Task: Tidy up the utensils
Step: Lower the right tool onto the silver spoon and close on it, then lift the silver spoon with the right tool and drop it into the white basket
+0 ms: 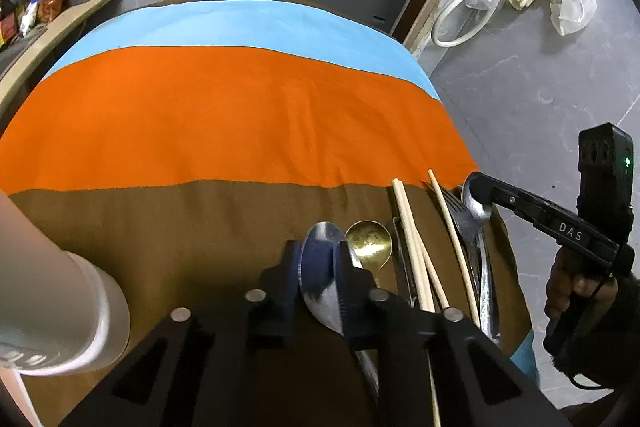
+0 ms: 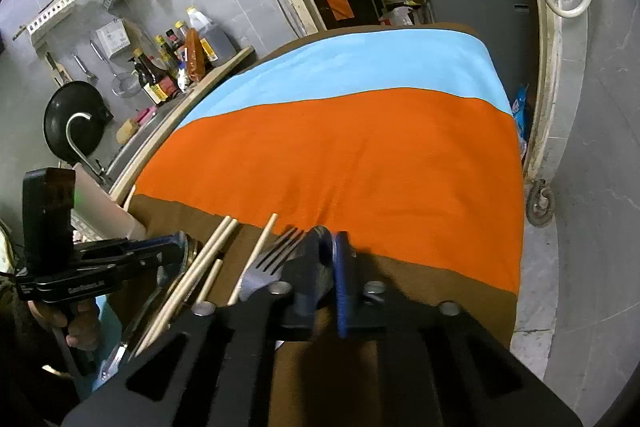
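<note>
Steel utensils lie clustered at the near edge of a brown, orange and blue striped cloth [image 1: 224,115]. The left gripper [image 1: 322,267] pinches the bowl of a silver spoon [image 1: 320,291], beside a gold spoon [image 1: 369,241] and wooden chopsticks [image 1: 412,251]. The right gripper [image 2: 326,259] is clamped on a second steel spoon [image 2: 320,277] next to a fork [image 2: 268,263].

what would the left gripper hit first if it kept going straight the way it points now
Likely the brown band of the tablecloth just past the silver spoon that the left gripper clamps; depth is unclear.
</note>
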